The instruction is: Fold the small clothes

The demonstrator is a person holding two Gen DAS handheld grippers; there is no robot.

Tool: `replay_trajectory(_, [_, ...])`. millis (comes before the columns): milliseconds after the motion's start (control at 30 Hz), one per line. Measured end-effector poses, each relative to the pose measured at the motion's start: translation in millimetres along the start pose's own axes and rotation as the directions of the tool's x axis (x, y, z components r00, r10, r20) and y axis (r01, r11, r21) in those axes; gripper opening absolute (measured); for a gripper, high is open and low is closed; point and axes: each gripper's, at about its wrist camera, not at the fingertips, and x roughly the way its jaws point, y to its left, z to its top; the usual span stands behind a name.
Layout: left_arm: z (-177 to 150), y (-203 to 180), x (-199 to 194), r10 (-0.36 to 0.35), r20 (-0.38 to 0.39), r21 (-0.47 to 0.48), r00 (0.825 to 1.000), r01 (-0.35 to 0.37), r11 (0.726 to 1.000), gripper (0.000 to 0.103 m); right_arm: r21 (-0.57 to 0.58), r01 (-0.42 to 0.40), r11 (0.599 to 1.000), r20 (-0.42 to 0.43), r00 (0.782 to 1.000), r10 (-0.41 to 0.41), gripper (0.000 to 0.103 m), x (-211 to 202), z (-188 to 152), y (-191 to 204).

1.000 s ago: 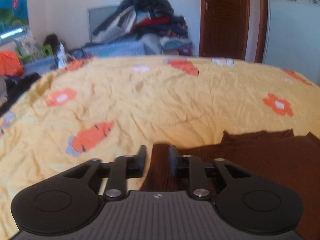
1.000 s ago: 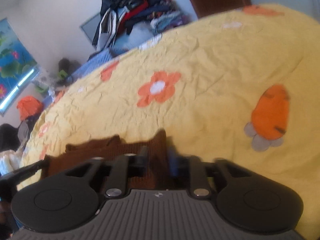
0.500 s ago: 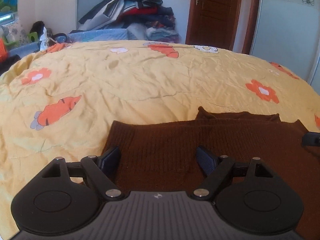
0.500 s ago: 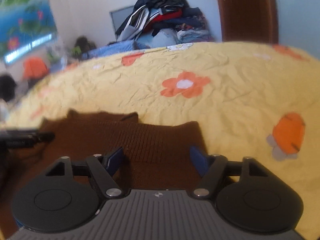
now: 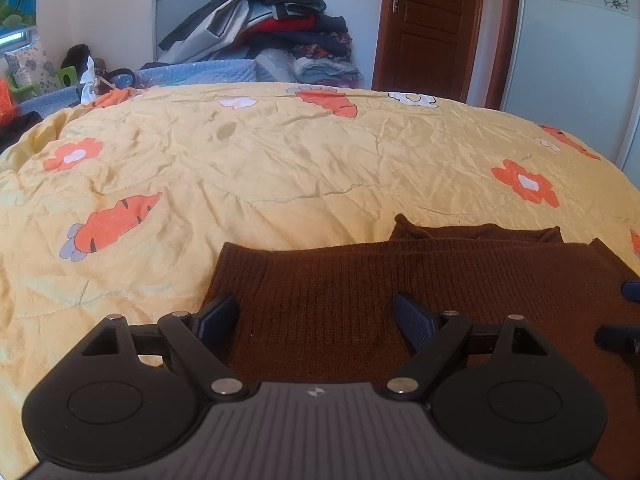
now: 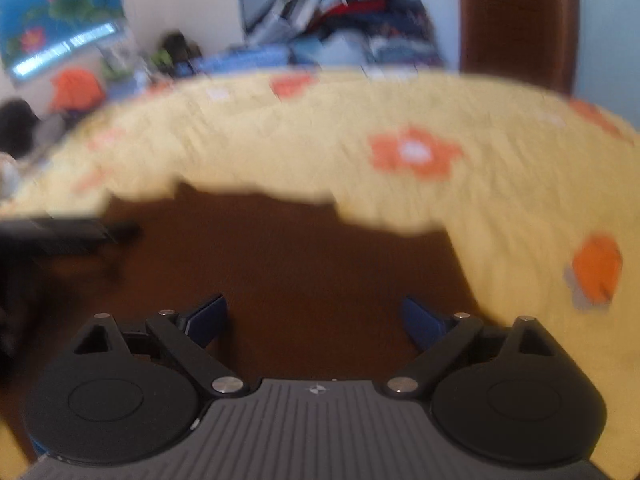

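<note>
A brown knit garment (image 5: 400, 280) lies flat on the yellow bedspread (image 5: 280, 160), folded over on itself, with a lower layer's edge showing at its far side. My left gripper (image 5: 316, 316) is open and empty above its near left part. My right gripper (image 6: 316, 316) is open and empty above the garment (image 6: 300, 248) near its right side; that view is blurred. The right gripper's fingers (image 5: 624, 320) show at the right edge of the left wrist view. The left gripper (image 6: 72, 232) shows at the left edge of the right wrist view.
The bedspread (image 6: 480, 200) has orange flower and carrot prints. A heap of clothes (image 5: 272, 28) stands beyond the bed's far edge. A brown door (image 5: 432, 28) is at the back right. Clutter (image 5: 24, 80) sits at the far left.
Both grippers have opened and let go of the garment's edge. The garment now lies flat on the bed, and both grippers have pulled back over it.
</note>
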Motion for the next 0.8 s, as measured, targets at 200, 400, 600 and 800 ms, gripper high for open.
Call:
replay_trajectory(200, [0.3, 4.3, -6.1, 0.018, 0.011, -0.013, 1.000, -0.017, 1.000, 0.087, -0.052, 0.025, 0.998, 0.031, 0.999, -0.023, 0.103, 1.5, -7.6, 2.4])
replay_trajectory(400, [-25.9, 57.1, -93.4, 0.064, 0.105, -0.276, 0.992, -0.032, 0.961, 0.087, -0.027, 0.014, 1.000, 0.049, 0.999, -0.012, 0.103, -4.5, -10.3, 1.1])
replay_trajectory(600, [-110.4, 105.6, -161.7, -0.088, 0.057, -0.674, 0.995, 0.103, 0.732, 0.087, -0.018, 0.006, 1.000, 0.053, 0.999, -0.005, 0.103, -4.8, -11.0, 0.1])
replay_trajectory(800, [-136.1, 85.5, -166.8, -0.137, 0.096, -0.712, 0.986, 0.164, 0.682, 0.086, -0.004, -0.005, 1.000, 0.061, 0.998, 0.006, 0.103, -6.7, -11.6, -1.5])
